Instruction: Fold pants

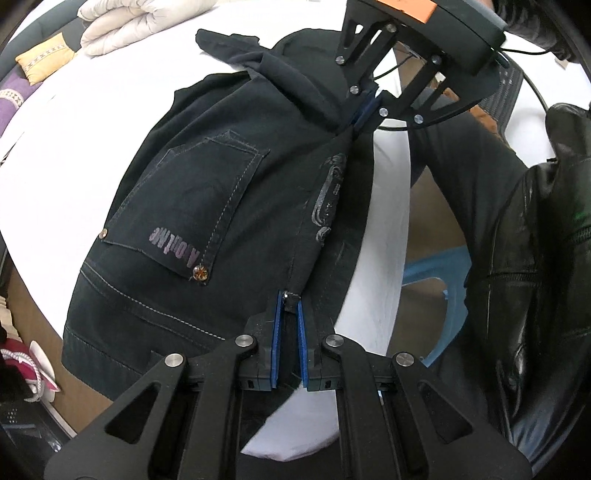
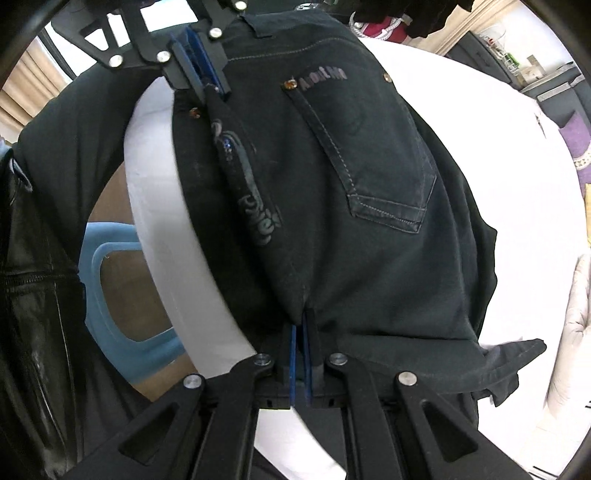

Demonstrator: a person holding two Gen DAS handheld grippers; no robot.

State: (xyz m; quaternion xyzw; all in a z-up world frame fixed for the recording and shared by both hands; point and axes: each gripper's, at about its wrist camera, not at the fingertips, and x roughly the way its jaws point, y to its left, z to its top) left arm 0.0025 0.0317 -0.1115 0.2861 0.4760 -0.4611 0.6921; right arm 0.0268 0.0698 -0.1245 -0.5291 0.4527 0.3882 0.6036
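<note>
Dark pants (image 1: 195, 206) lie folded lengthwise on the white table (image 1: 55, 147), back pocket up, one side draped over the table's edge. My left gripper (image 1: 290, 299) is shut on the pants' edge near the waist, blue pads pinching the cloth. My right gripper (image 1: 364, 110) shows at the top of the left wrist view, shut on the same folded edge farther along. In the right wrist view the right gripper (image 2: 304, 317) pinches the pants (image 2: 351, 184) at the bottom, and the left gripper (image 2: 207, 79) grips them at the upper left. The leg ends are bunched beyond the right gripper.
A person in a black leather jacket (image 1: 535, 258) stands at the table edge (image 2: 155, 206). A blue plastic stool (image 2: 110, 295) sits on the floor below. White bedding (image 1: 129, 26) and a yellow cushion (image 1: 40, 61) lie at the far side.
</note>
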